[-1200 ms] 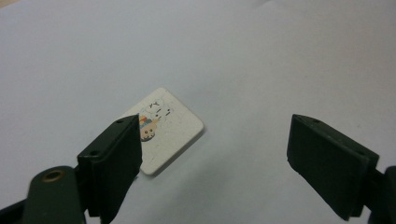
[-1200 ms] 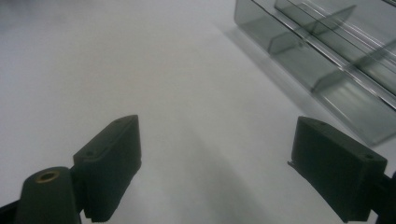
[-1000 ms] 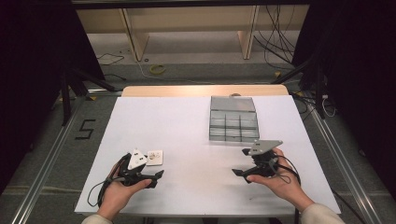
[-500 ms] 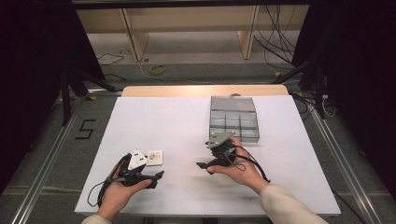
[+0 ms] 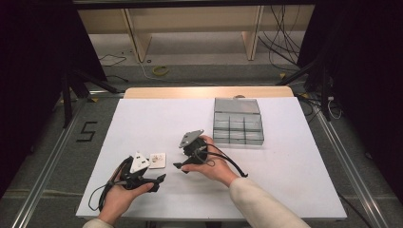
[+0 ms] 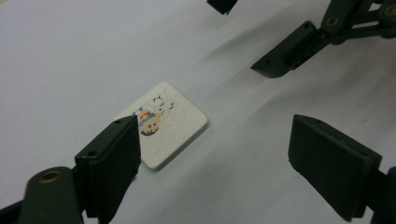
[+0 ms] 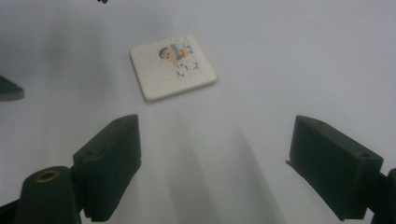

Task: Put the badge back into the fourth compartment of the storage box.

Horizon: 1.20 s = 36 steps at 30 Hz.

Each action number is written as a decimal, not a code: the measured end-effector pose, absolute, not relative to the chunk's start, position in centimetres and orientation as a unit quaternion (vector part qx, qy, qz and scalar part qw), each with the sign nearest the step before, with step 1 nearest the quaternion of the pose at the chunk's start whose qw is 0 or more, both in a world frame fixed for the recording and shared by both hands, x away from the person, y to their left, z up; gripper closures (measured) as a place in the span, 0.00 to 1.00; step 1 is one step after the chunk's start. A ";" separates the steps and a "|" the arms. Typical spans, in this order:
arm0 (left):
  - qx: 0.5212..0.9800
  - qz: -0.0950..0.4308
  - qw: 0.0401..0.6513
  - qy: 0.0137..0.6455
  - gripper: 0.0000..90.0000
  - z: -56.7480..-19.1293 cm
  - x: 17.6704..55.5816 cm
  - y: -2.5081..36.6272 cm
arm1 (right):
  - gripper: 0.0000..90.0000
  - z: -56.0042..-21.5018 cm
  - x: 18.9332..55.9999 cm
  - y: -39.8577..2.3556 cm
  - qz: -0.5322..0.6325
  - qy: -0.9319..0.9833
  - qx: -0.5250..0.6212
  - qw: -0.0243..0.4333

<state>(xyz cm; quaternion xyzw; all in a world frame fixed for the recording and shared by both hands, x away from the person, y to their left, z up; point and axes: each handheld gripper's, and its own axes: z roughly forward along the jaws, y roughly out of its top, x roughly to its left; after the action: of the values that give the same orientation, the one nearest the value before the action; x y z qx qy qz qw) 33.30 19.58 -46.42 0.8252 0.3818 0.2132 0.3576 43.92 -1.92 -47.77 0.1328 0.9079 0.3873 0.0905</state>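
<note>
Right claw [image 5: 183, 161] hovered wide, empty, near tile [image 5: 157, 160] | left claw [image 5: 154, 182] wide, empty, just beside tile | tile lay flat on white table [image 5: 285, 166], well apart from divided tray [image 5: 237, 127] | step: approach to grasp | next: lower, straddle tile edges, close.

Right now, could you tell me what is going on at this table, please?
A person holds a two-jaw gripper in each hand over a white table. Both grippers point at a small square tile with a cartoon picture, lying flat on the table. The left gripper sits close beside the tile with its jaws open; the right gripper hovers a little short of it, jaws open too. Neither touches the tile. A clear compartment box stands farther back to the right.
</note>
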 end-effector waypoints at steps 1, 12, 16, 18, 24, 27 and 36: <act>0.825 0.214 0.358 0.382 0.18 -46.4 33.3 19.6 | 0.19 -47.9 44.0 -1.5 0.390 0.907 0.133 0.089; 0.825 0.215 0.355 0.383 0.18 -46.5 33.3 19.7 | 0.20 -48.9 45.0 1.8 0.374 0.917 0.119 0.074; 0.825 0.216 0.353 0.386 0.18 -46.5 33.3 19.8 | 0.20 -49.2 45.3 3.0 0.376 0.918 0.111 0.063; 0.824 0.216 0.353 0.387 0.18 -46.5 33.2 19.9 | 0.20 -49.5 45.4 3.7 0.376 0.919 0.108 0.057; 0.824 0.217 0.350 0.390 0.18 -46.5 33.2 20.1 | 0.22 -50.1 45.5 5.1 0.370 0.923 0.099 0.044; 0.824 0.216 0.348 0.391 0.18 -46.5 33.2 20.1 | 0.22 -50.1 45.5 5.5 0.368 0.924 0.095 0.046; 0.824 0.217 0.345 0.394 0.18 -46.5 33.2 20.3 | 0.38 -49.8 45.2 5.5 0.364 0.927 0.083 0.035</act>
<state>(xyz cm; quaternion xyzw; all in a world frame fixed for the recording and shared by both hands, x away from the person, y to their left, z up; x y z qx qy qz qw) 33.19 20.28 -46.52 0.8236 0.3943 0.2174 0.3450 45.22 5.54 -49.81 0.0833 0.9271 0.3638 0.0349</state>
